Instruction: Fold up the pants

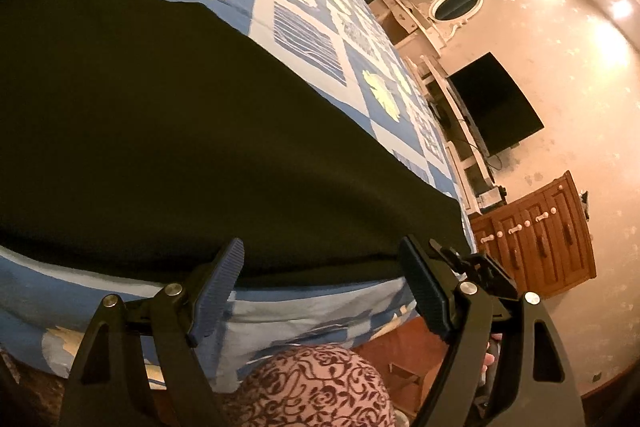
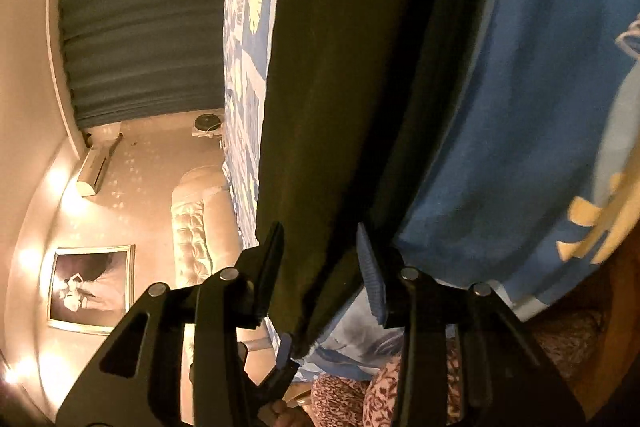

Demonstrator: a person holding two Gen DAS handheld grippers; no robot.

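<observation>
You held both tools wide apart, gripping nothing: left tool, right tool. The dark pants lay flat across the bed, filling the frame's centre.

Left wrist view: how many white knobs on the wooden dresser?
4 white knobs on the brown wooden dresser against the wall, running left to right in a rising row. More may be hidden or blurred.

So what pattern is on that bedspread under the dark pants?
The bedspread is a blue-and-white patchwork with pale yellow leaf prints, clearest in the left wrist view.
</observation>
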